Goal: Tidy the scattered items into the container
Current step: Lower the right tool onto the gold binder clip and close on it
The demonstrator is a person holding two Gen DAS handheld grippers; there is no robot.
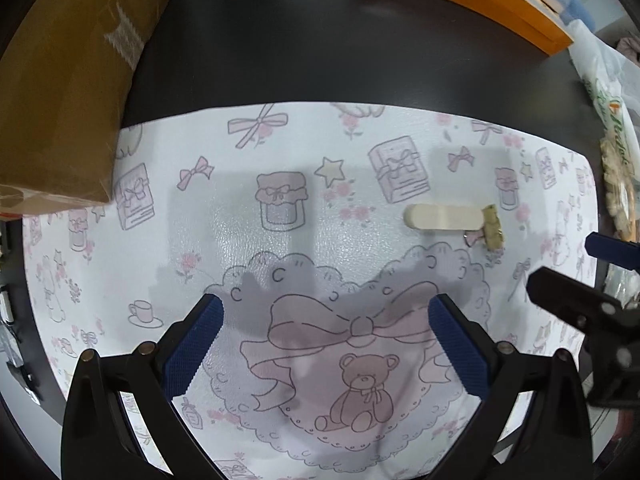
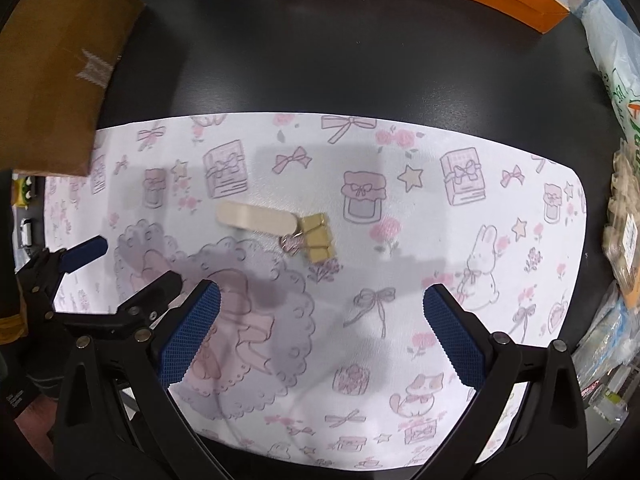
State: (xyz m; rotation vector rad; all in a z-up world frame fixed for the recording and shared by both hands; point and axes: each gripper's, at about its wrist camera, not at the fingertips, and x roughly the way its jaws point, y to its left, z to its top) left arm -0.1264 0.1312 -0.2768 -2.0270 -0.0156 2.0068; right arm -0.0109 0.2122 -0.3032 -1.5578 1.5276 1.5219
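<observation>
Both grippers, left (image 1: 326, 340) and right (image 2: 322, 332), hover wide apart, holding nothing. A wooden stick (image 2: 256, 218) and gold binder clips (image 2: 318, 238) lie touching on the mat (image 2: 440, 280). Collection likely pending; no container identifiable.

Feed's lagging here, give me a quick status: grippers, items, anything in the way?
Left gripper and right gripper: jaws open, empty. Wooden stick and gold binder clip lie touching on the mat. Nothing blocking.

The mat (image 1: 248, 216) shows a pebbled, faintly glossy printed surface. The stick (image 2: 256, 216) on it looks like pale matt wood, the clip (image 2: 318, 238) a dull gold metal. Underneath, the desk (image 1: 320, 48) is smooth and black; the box (image 1: 68, 80) is matt brown cardboard.
</observation>
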